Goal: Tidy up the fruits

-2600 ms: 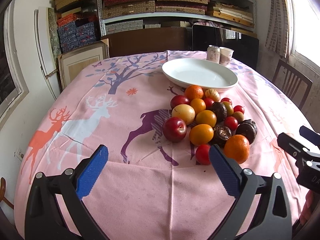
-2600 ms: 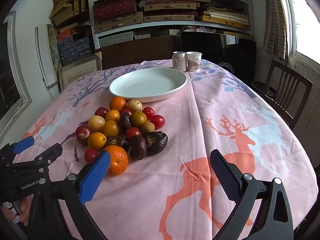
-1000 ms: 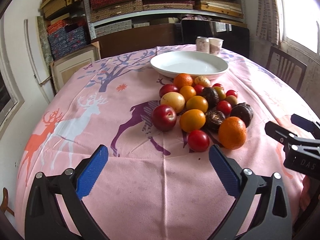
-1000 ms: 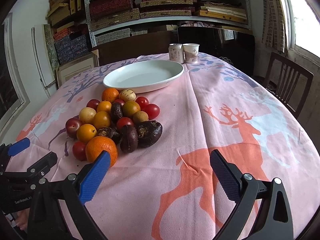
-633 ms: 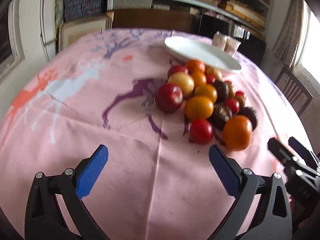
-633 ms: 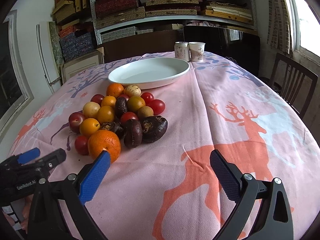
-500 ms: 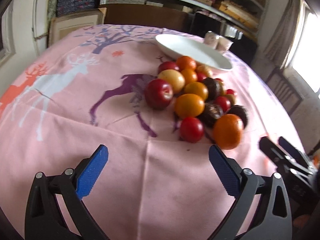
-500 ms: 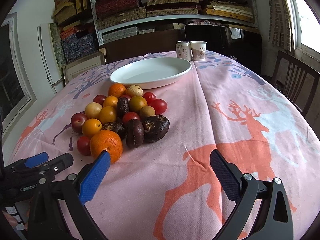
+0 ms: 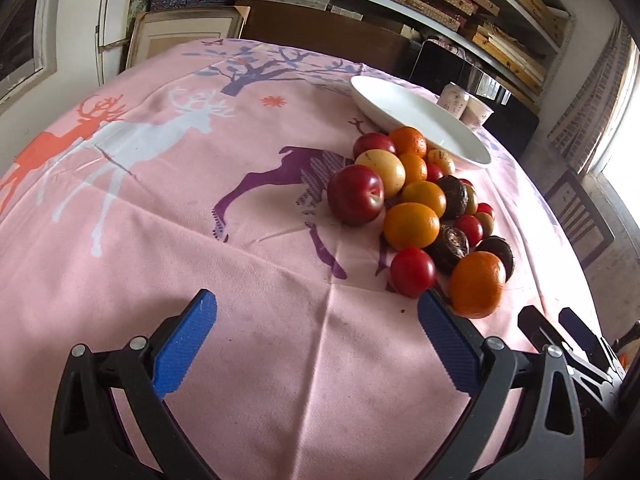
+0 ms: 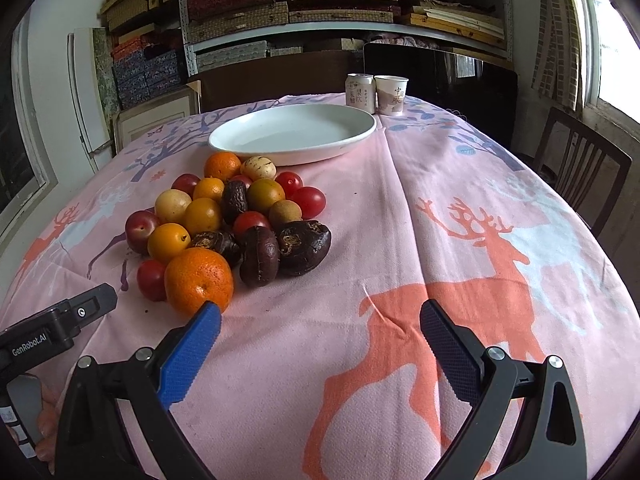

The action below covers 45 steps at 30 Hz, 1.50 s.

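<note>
1. My left gripper [image 9: 316, 320] sits at the bottom of the left wrist view, jaws spread wide and holding nothing, above bare pink tablecloth [image 9: 200, 220]. Its right blue pad [image 9: 442, 342] lies just beside the small red fruit [image 9: 413, 271] and the big orange [image 9: 477, 284], which I judge is the nearest pick.

2. My right gripper [image 10: 320, 328] fills the bottom of the right wrist view, jaws likewise wide apart and empty. Its left blue pad [image 10: 192, 354] appears just below that same big orange [image 10: 199, 280]; I cannot tell whether they touch.

3. Both tools point at the near edge of the fruit pile [image 10: 236, 216], left of centre in the right wrist view. The fruits lie heaped and touching: oranges, red plums, small red ones, yellow ones and dark wrinkled ones [image 10: 304, 246].

4. The white plate [image 10: 294, 134] sits beyond the pile, upper centre, with nothing in it. I take it as the place meant for the sorted fruit, so no fruit has been moved yet.

5. A can [image 10: 359, 93] and a paper cup [image 10: 391, 94] stand together behind the plate, clear of the path.

6. Risk, as I judge it: the round fruits lean on each other, so lifting one may set its neighbours rolling.
</note>
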Each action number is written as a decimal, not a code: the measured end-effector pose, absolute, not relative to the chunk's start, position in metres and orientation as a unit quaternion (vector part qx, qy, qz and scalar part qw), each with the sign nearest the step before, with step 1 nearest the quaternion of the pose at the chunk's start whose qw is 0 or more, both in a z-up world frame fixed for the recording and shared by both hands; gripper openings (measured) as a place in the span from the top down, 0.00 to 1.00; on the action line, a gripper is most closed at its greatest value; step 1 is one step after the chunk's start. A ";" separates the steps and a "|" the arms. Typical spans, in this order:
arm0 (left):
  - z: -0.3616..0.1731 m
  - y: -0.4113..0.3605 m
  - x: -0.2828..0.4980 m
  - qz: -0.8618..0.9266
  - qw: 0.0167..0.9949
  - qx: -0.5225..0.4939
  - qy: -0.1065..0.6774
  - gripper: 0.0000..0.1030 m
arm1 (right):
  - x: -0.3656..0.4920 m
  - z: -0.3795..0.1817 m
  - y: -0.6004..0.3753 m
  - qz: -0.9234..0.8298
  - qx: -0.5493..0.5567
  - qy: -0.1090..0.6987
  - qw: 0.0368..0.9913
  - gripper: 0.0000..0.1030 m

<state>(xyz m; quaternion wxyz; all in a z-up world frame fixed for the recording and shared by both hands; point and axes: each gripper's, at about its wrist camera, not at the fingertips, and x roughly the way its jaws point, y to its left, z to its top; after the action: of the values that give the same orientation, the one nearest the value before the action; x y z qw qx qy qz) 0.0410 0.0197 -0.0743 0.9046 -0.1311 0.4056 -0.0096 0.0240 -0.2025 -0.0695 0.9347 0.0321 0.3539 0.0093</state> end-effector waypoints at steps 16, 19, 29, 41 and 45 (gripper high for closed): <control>-0.076 0.014 0.043 0.010 0.905 -0.098 0.415 0.04 | 0.025 -0.070 -0.203 0.019 0.035 0.355 0.934 0.03; -0.076 0.014 0.043 0.011 0.905 -0.098 0.415 0.04 | 0.025 -0.071 -0.203 0.018 0.035 0.356 0.934 0.03; -0.076 0.008 0.046 0.012 0.902 -0.080 0.425 0.04 | 0.028 -0.073 -0.203 0.015 0.031 0.367 0.930 0.03; -0.079 -0.002 0.050 0.002 0.898 -0.052 0.437 0.04 | 0.029 -0.074 -0.204 0.013 0.037 0.367 0.929 0.03; -0.079 -0.005 0.051 0.000 0.897 -0.045 0.439 0.04 | 0.029 -0.074 -0.209 0.016 0.054 0.367 0.929 0.03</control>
<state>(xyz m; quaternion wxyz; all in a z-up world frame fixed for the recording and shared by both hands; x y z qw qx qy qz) 0.0506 -0.0045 -0.0792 0.8972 -0.0450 0.4393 0.0002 0.0285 -0.2092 -0.0742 0.9286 0.0542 0.3667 0.0157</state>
